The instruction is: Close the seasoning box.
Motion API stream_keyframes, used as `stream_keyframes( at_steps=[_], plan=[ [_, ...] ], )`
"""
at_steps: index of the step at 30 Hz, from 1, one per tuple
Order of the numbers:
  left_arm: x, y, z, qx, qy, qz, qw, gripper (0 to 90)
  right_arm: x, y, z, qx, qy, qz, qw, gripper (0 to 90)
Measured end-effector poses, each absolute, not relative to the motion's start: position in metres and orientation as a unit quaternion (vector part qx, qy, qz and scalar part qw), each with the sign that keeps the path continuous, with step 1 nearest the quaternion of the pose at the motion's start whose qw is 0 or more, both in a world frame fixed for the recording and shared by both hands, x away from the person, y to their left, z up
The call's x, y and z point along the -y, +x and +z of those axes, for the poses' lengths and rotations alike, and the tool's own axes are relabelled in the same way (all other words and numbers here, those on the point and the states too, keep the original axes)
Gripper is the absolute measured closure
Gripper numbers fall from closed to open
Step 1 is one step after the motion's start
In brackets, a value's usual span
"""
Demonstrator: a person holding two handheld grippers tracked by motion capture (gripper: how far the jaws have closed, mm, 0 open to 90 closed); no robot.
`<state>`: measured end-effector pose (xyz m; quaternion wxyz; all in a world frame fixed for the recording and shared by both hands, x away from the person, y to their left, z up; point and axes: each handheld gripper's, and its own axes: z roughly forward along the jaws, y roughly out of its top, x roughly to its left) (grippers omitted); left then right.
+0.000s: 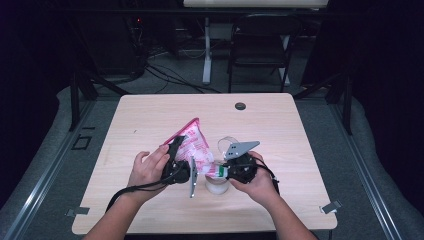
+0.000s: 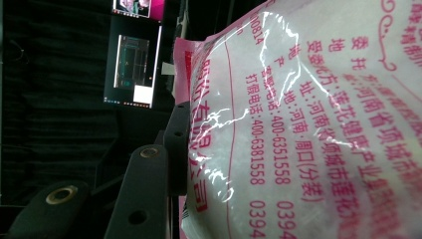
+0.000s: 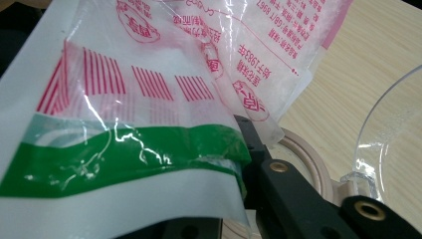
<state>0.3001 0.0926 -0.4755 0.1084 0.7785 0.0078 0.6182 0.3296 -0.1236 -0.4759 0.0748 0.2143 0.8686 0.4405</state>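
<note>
A pink-and-white plastic bag [image 1: 192,142] of white grains hangs tilted between both grippers over the table [image 1: 150,120]. My left gripper [image 1: 176,150] is shut on the bag's side. In the left gripper view a black jaw presses against the bag [image 2: 308,129]. My right gripper [image 1: 226,172] is shut on the bag's low corner, which has a green band [image 3: 124,159]. Under that corner stands a small beige jar [image 1: 216,187], and its rim [image 3: 304,155] lies just past my right jaws. A clear lid [image 3: 393,124] lies beside the jar.
A dark round grommet [image 1: 240,106] sits near the table's far edge. A black folding chair [image 1: 260,45] and a white desk leg [image 1: 207,50] stand beyond the table. A lit monitor [image 2: 132,64] hangs in the dark background.
</note>
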Motion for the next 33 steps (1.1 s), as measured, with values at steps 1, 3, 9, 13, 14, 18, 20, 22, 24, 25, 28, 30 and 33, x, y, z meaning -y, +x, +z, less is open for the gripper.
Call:
stream_keyframes(
  at_steps=[1,3,9,13,14,18,20,22,24,25,28,30,33],
  plan=[
    [-0.0925,0.3001,-0.4754,-0.008,0.778,0.618,0.108,61.8,0.1236,0.3296,-0.4758,-0.869,0.214,0.44,0.075,90.0],
    [-0.0924,0.2999,-0.4754,-0.006,0.777,0.62,0.108,61.8,0.1236,0.3296,-0.4759,-0.868,0.215,0.441,0.075,90.0],
    [-0.0918,0.2996,-0.4749,-0.006,0.778,0.619,0.11,61.8,0.1238,0.3296,-0.4759,-0.869,0.214,0.441,0.075,90.0],
    [-0.0908,0.2989,-0.4744,-0.004,0.777,0.621,0.104,61.8,0.1244,0.3301,-0.4759,-0.869,0.214,0.439,0.075,90.0],
    [-0.0907,0.2988,-0.4744,-0.003,0.777,0.621,0.104,61.8,0.1246,0.3302,-0.4761,-0.869,0.214,0.44,0.075,90.0],
    [-0.0901,0.2984,-0.4736,0.001,0.777,0.622,0.101,61.8,0.1247,0.3303,-0.4761,-0.869,0.214,0.439,0.075,90.0],
    [-0.0901,0.2981,-0.4735,-0.001,0.778,0.62,0.101,61.8,0.1246,0.3303,-0.4761,-0.869,0.214,0.44,0.075,90.0],
    [-0.0897,0.2977,-0.4724,0.004,0.776,0.624,0.097,61.8,0.1246,0.3302,-0.4761,-0.869,0.214,0.44,0.075,90.0],
    [-0.0893,0.2977,-0.4724,0.007,0.774,0.626,0.099,61.8,0.1248,0.3301,-0.476,-0.869,0.213,0.439,0.076,90.0],
    [-0.0892,0.2977,-0.472,0.007,0.773,0.626,0.099,61.8,0.1248,0.3302,-0.4761,-0.869,0.213,0.439,0.076,90.0],
    [-0.0891,0.2977,-0.4711,0.007,0.773,0.627,0.098,61.8,0.1247,0.3305,-0.476,-0.868,0.215,0.44,0.076,90.0],
    [-0.0889,0.2975,-0.471,0.008,0.773,0.627,0.096,61.8,0.1246,0.3306,-0.4761,-0.869,0.215,0.44,0.076,90.0],
    [-0.0885,0.2973,-0.4706,0.009,0.773,0.627,0.095,61.8,0.1248,0.3305,-0.476,-0.868,0.215,0.44,0.077,90.0]
  ],
)
